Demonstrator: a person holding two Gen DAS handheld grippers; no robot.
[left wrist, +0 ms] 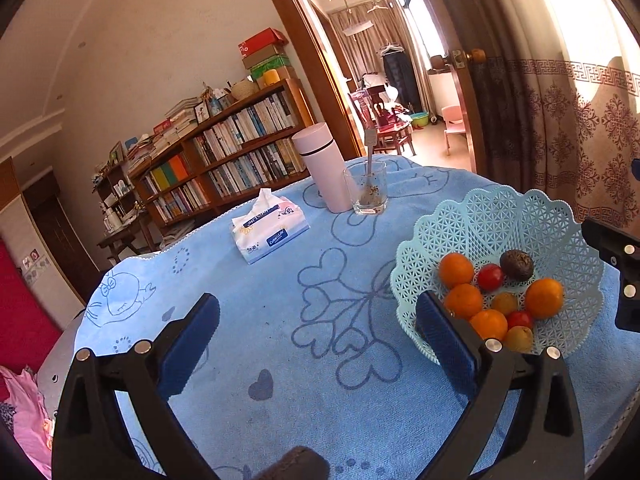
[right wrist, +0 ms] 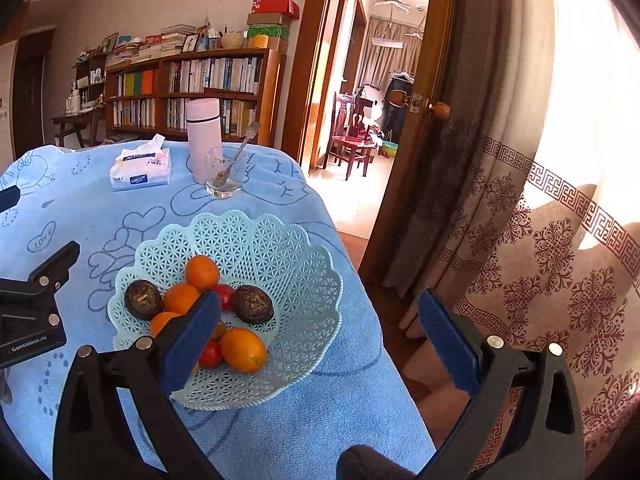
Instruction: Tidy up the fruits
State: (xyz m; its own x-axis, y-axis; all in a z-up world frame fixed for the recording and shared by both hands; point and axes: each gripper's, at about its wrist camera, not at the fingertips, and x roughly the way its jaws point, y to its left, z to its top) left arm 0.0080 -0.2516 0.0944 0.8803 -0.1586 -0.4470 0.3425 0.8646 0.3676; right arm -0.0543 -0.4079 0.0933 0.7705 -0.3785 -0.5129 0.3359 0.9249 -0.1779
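I have the surface point(left wrist: 280, 320) under its blue cloth filling both views, bare of fruit as far as I can see. The basket point(right wrist: 304, 280) sits at its right edge, close to the drop toward the curtain, so I judge any push on that rim should be gentle and inward. All the fruit I can find lies inside it: oranges point(right wrist: 243, 350), two dark round fruits point(right wrist: 253, 304), small red ones point(left wrist: 490, 277) and a couple of small yellow ones, packed touching each other.

My left hand-held gripper point(left wrist: 316, 344) hangs wide over bare cloth beside the basket, nothing between the jaws. My right hand-held gripper point(right wrist: 320, 332) is wide too, holding nothing, its left pad over the fruit pile and its right pad out past the surface edge.

If the sorting goes on, I would centre the right one over a single outer fruit, such as the near orange, and come down straight so neighbours do not roll. Tissue pack point(left wrist: 270, 230), flask point(left wrist: 324, 168) and glass point(left wrist: 366, 188) stand well apart, out of my way.
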